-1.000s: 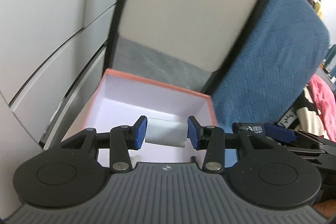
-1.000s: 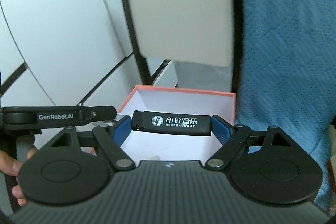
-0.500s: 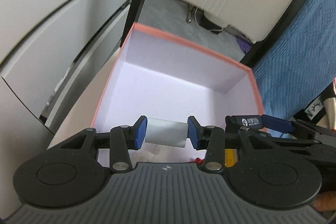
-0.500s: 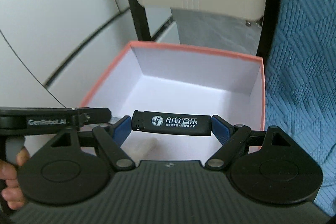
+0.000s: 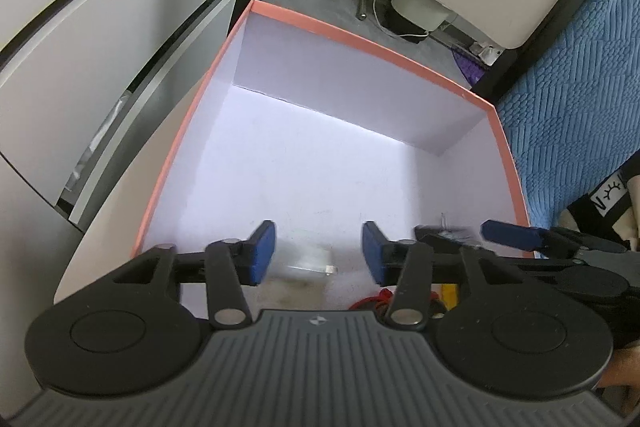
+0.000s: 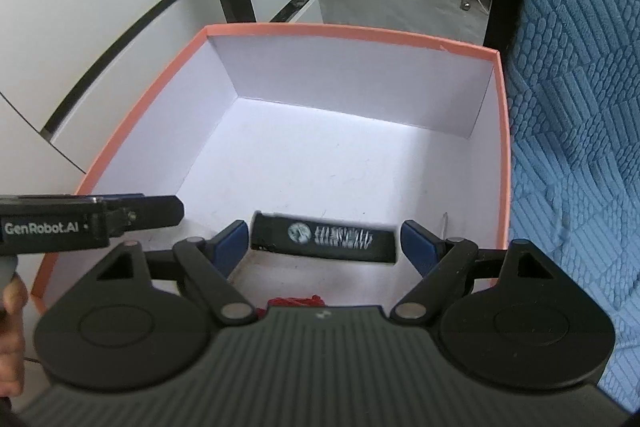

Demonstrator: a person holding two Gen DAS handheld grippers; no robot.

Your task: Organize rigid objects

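"genrobot.ai" — on the left gripper [image 6: 92,223]; lighter [image 6: 324,237] print blurred.

The left black two-finger claw with blue pads [image 5: 319,251] tilts steeply downward, its jaws opening, pads clear of anything. The right black two-finger claw with blue pads [image 6: 325,242] tilts down alike beside it, jaws also opening and touching nothing. A hand [image 6: 12,307] shows at the left edge of the right wrist view, gripping the left claw's handle.
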